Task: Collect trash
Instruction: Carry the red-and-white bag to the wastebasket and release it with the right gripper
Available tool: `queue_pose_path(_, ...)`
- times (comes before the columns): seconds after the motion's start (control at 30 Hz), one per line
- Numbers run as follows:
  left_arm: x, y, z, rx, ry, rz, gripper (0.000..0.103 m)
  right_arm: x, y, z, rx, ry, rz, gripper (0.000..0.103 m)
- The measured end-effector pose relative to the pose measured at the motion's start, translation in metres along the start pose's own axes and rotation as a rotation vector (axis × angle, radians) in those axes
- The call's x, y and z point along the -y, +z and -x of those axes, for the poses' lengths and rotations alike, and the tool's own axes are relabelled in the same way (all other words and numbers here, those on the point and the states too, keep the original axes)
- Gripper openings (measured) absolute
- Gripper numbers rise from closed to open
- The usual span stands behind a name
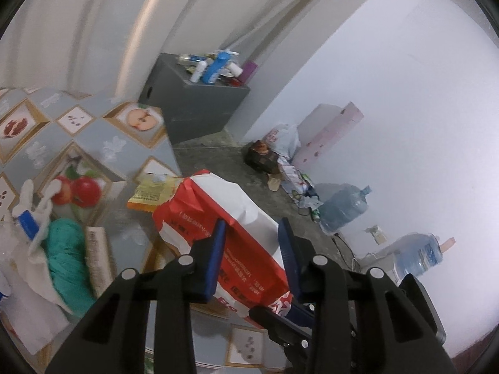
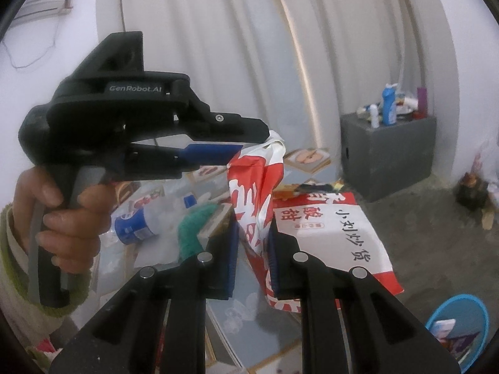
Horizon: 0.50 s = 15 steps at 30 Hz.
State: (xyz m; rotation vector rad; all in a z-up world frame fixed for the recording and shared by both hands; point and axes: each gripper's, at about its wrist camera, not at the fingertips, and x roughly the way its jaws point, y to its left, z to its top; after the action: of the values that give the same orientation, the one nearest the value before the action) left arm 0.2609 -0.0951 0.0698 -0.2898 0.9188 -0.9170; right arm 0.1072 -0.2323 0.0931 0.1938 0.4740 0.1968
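**Both tongs on the red-and-white bag above the worktop**

The left tongs [image 1: 251, 249] had the red-and-white bag [image 1: 230, 218] between their blue pads [image 1: 215, 258], gripping one end of it; the bag stretched away from them over the fruit-patterned worktop [image 1: 93, 143]. In the right wrist view the left tongs [image 2: 249, 146] came in from the side, held by a hand [image 2: 59, 212] in a pale knitted sleeve [image 2: 18, 280], and their tips pinched the crumpled top corner of the bag [image 2: 259, 193]. The right tongs [image 2: 252, 258] were clenched on a twisted fold lower down the same bag, so the bag hung taut between the two grips, clear of the worktop [image 2: 243, 318].

Beneath it on the worktop lay a plastic bottle with a blue label [image 2: 137, 221], a ball of teal yarn [image 1: 67, 261], a white cloth [image 1: 34, 249] and a yellow wrapper [image 1: 152, 193]. A blue bin [image 2: 461, 333] with some packets inside stood at the lower right of the right wrist view. A grey cabinet [image 1: 199, 109] topped with bottles stood by the curtain, and two large water jugs [image 1: 343, 208] lay on the concrete floor [image 1: 218, 152] near the white wall.
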Motion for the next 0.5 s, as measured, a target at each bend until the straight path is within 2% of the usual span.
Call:
queue_pose_path(0.23, 0.054, -0.005, -0.03, -0.046, -0.055, -0.073, 0.033, 0.032, -0.006, 0.04, 0.043, -0.087, -0.029, 0.015)
queue_pose_path(0.5, 0.128, -0.025, -0.12, -0.202, -0.163, -0.179, 0.033, 0.102, -0.033, 0.088, 0.053, -0.234, -0.129, 0.015)
